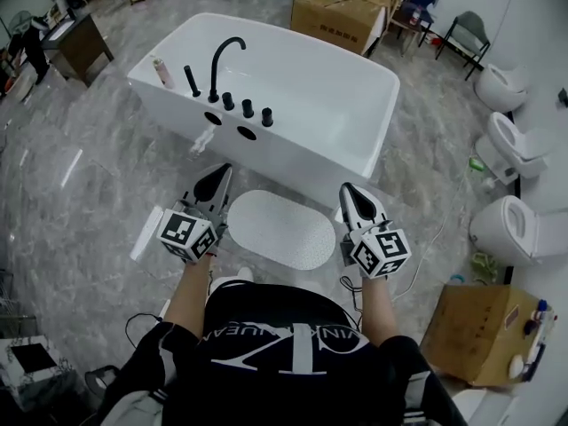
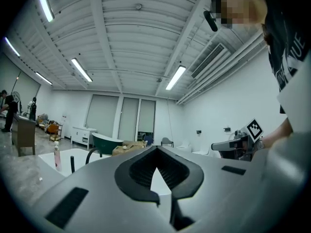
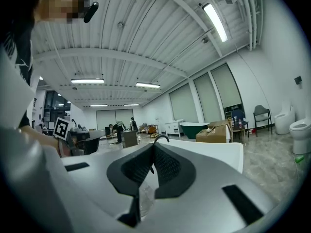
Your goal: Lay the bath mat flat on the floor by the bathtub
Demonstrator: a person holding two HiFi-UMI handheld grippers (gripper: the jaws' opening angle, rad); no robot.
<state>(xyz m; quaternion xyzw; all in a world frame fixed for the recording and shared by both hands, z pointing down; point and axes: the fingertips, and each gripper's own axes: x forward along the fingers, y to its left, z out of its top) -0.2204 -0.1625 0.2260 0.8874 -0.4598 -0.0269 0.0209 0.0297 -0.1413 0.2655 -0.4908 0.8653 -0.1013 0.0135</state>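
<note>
Left claw (image 1: 217, 181) and right claw (image 1: 354, 200) pinched shut on nothing, hovering either side of bath mat (image 1: 282, 229) lying flat on floor (image 1: 98, 180) just beside bathtub (image 1: 342, 105); laying step judged done, next only checking edges and backing off.

Bath mat (image 1: 282, 229): white, matt, fine bumpy texture, looks like rubber or soft plastic. Bathtub (image 1: 355, 87): smooth glossy white shell. Faucet (image 1: 224, 56) and knobs: matt black, metal-looking. Floor (image 1: 80, 193): grey marble-pattern tile, polished, reflects light. Cardboard boxes (image 1: 337, 16): plain brown, dull. Toilets (image 1: 510, 229): glossy white ceramic. Left gripper (image 1: 222, 172) and right gripper (image 1: 349, 190): smooth matt grey plastic bodies, black ribbed pads (image 2: 141, 171), rubbery look. Person's shirt (image 1: 284, 344): black cloth, white print.
</note>
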